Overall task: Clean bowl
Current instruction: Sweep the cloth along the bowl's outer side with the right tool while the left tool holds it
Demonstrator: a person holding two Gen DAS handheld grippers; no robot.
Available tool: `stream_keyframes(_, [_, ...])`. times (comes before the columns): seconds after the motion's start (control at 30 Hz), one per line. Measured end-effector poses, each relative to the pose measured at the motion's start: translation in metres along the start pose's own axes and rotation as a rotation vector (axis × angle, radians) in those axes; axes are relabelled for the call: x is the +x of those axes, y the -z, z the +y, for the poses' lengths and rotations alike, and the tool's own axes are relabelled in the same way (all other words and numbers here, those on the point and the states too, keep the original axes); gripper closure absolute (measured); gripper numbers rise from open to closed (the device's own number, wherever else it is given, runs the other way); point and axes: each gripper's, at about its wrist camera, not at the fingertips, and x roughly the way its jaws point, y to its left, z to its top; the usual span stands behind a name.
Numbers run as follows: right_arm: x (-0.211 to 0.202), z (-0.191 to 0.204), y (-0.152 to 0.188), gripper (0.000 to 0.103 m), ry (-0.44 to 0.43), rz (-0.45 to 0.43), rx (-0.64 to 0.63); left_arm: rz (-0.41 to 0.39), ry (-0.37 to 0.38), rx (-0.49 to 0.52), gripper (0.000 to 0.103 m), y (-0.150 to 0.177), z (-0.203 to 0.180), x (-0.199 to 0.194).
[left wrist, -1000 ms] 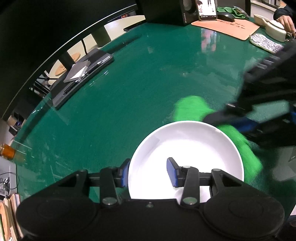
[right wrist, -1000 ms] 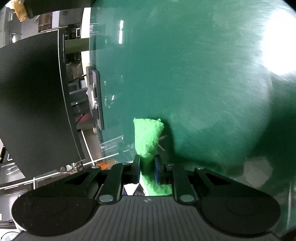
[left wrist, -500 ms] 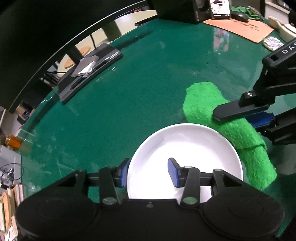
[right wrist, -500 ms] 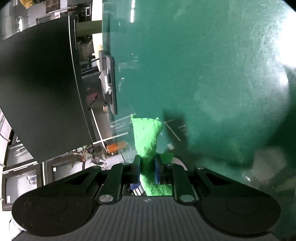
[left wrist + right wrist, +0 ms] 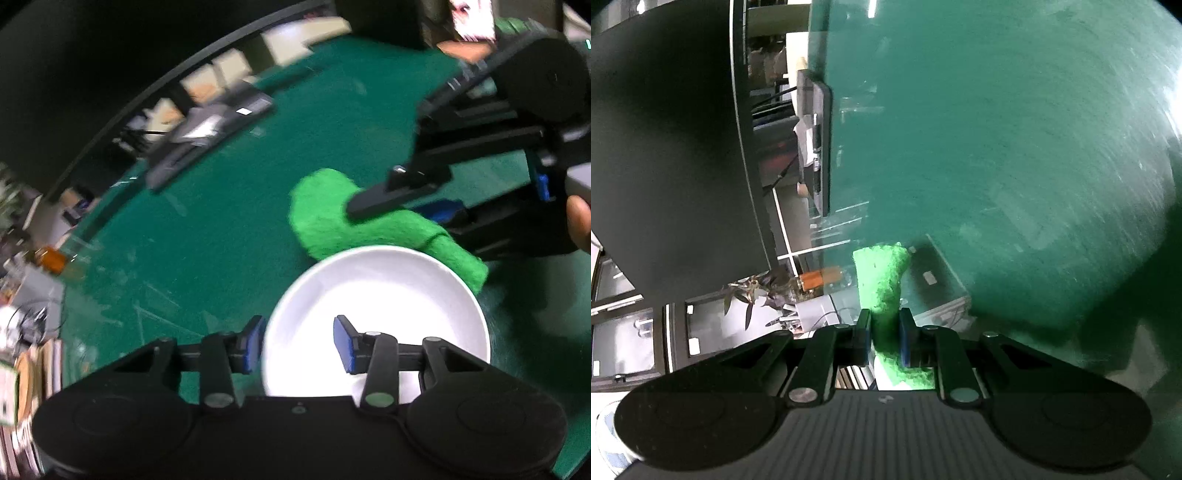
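A white bowl (image 5: 373,295) fills the lower middle of the left wrist view. My left gripper (image 5: 298,345) straddles its near left wall, one blue pad outside and one inside, and holds it. A bright green cloth (image 5: 332,214) hangs just past the bowl's far rim, folded over towards the right. My right gripper (image 5: 399,218) comes in from the upper right, shut on that cloth. In the right wrist view the cloth (image 5: 882,277) sticks out from between the closed pads of the right gripper (image 5: 884,332). The bowl's near edge is hidden under my left gripper.
The green table top (image 5: 221,221) ends in a curved edge at the left. A flat black tray (image 5: 210,136) lies near that edge, with an amber bottle (image 5: 51,258) further along. A person's fingertip (image 5: 578,221) shows at the right border.
The right gripper and the cloth have moved from the bowl's right side to just beyond its far rim. The left gripper has rolled, and the bowl has stayed between its pads.
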Motion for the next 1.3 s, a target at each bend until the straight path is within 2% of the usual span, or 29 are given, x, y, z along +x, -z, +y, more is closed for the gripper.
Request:
stream_keyframes(0.07, [0.003,0.003,-0.004,0.087,0.006,0.012,-0.015,0.023,0.006,-0.012,0.062,0.006,0.0,0.002])
stream_keyframes(0.1, [0.006,0.005,-0.006,0.087,0.013,0.022,-0.022,0.035,0.009,-0.015,0.069,0.009,0.0,0.003])
stream_keyframes(0.13, [0.01,0.006,-0.007,0.087,0.018,0.038,-0.028,0.047,0.012,-0.017,0.07,0.012,0.0,0.005])
stream_keyframes(0.27, [0.009,0.008,-0.003,0.087,0.015,0.093,-0.061,0.04,-0.005,-0.052,0.069,0.009,0.0,0.01])
stream_keyframes(0.4, [-0.02,-0.001,0.003,0.087,-0.008,0.092,-0.052,0.041,0.011,-0.054,0.066,0.002,0.004,0.016])
stream_keyframes(0.53, [-0.039,-0.019,0.006,0.087,0.024,0.122,-0.016,0.037,0.007,-0.045,0.065,-0.001,0.005,0.018])
stream_keyframes(0.6, [-0.034,-0.026,0.007,0.087,0.033,0.127,0.016,0.036,-0.002,-0.019,0.065,-0.001,0.002,0.018])
stream_keyframes(0.73, [-0.02,-0.02,0.003,0.086,0.044,0.096,-0.007,0.035,-0.015,-0.01,0.065,0.001,-0.002,0.014])
stream_keyframes(0.87, [-0.002,0.004,-0.004,0.086,-0.004,0.09,-0.076,0.028,-0.024,-0.024,0.065,0.001,-0.002,0.013])
stream_keyframes(0.93, [0.0,0.027,-0.003,0.086,-0.067,0.084,-0.159,0.025,-0.031,-0.031,0.065,0.002,-0.003,0.012])
stream_keyframes(1.07, [0.003,0.053,0.004,0.086,-0.117,0.105,-0.289,0.013,-0.03,-0.036,0.065,0.004,-0.002,0.012])
stream_keyframes(1.13, [0.01,0.065,0.012,0.086,-0.118,0.125,-0.402,0.004,-0.028,-0.038,0.065,0.005,-0.002,0.011])
stream_keyframes(1.23, [0.03,0.078,0.028,0.087,-0.063,0.193,-0.634,-0.001,-0.032,-0.044,0.065,0.006,-0.003,0.01])
stream_keyframes(1.3, [0.04,0.08,0.034,0.087,-0.041,0.23,-0.719,-0.006,-0.035,-0.044,0.065,0.007,-0.003,0.01])
